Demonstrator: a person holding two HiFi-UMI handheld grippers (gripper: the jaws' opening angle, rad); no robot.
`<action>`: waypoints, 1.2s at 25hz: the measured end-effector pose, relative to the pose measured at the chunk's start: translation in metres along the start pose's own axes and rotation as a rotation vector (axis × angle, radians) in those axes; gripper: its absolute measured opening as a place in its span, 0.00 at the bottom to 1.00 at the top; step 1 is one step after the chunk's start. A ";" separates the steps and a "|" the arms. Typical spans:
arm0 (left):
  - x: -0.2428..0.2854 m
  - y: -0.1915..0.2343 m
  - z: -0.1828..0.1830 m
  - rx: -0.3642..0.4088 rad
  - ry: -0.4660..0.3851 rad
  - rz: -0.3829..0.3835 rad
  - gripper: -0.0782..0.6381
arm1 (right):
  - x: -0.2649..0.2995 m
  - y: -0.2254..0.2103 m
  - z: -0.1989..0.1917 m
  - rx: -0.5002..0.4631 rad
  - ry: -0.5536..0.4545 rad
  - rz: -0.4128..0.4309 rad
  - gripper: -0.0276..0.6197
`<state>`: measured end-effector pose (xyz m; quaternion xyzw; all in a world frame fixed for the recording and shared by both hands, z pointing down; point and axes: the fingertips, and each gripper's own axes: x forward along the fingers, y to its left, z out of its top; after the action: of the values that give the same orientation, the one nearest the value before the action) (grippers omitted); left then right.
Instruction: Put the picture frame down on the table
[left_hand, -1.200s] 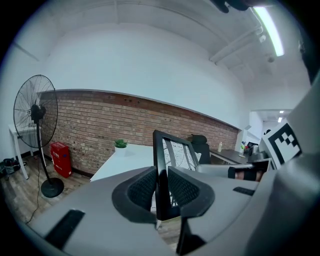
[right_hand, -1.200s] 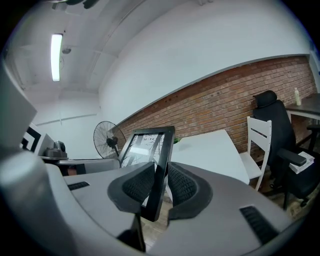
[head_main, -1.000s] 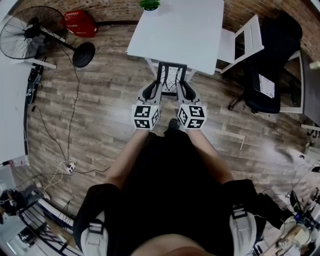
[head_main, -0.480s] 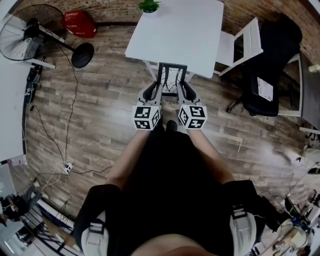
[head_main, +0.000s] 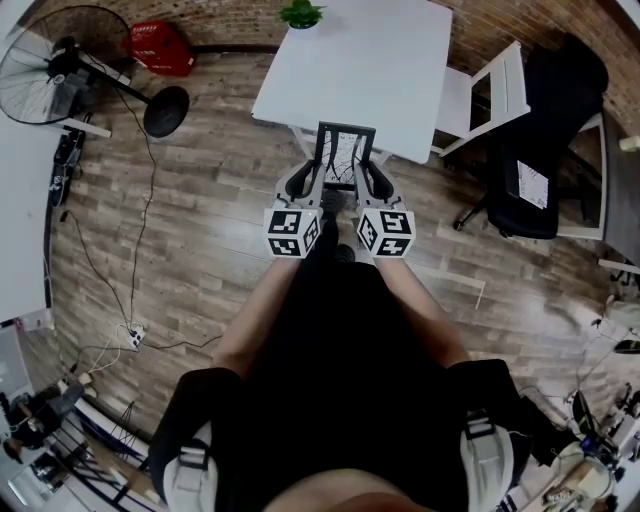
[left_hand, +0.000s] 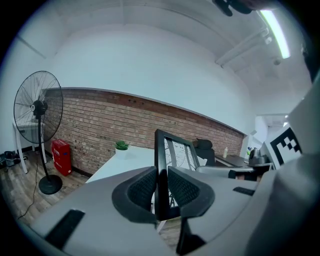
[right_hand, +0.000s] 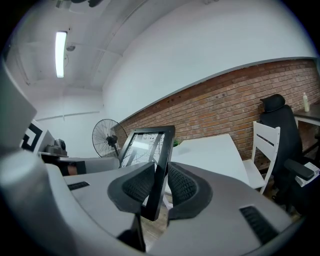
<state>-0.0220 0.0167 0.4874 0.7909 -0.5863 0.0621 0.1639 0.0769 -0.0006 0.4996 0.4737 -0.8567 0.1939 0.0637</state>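
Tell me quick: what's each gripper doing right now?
Left gripper: closed on the left edge of the picture frame.
Right gripper: closed on the picture frame's right edge.

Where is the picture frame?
In the head view's middle, the picture frame is held upright by the left gripper and right gripper, at the near edge of the white table.

From the head we look steeply down at the wooden floor (head_main: 200, 230), with the tabletop (head_main: 360, 60) at the top of view. The 2 other cameras sit close behind the left tongs (left_hand: 161, 186) and the right tongs (right_hand: 159, 184), facing almost level over the tabletop's near edge toward the brick wall (left_hand: 100, 122). All 3 views share the tabletop, the picture frame (head_main: 343, 158) and the fan (head_main: 60, 60).
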 end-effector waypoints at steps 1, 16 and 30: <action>0.001 0.003 0.001 0.002 -0.003 0.002 0.22 | 0.003 0.001 0.001 -0.002 0.000 0.002 0.16; 0.046 0.031 0.004 -0.038 0.020 -0.034 0.22 | 0.051 -0.014 0.010 -0.006 0.016 -0.036 0.16; 0.126 0.065 0.014 -0.068 0.072 -0.086 0.22 | 0.119 -0.049 0.023 0.005 0.059 -0.081 0.16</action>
<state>-0.0460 -0.1194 0.5225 0.8066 -0.5472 0.0634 0.2141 0.0547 -0.1267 0.5264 0.5021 -0.8341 0.2074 0.0955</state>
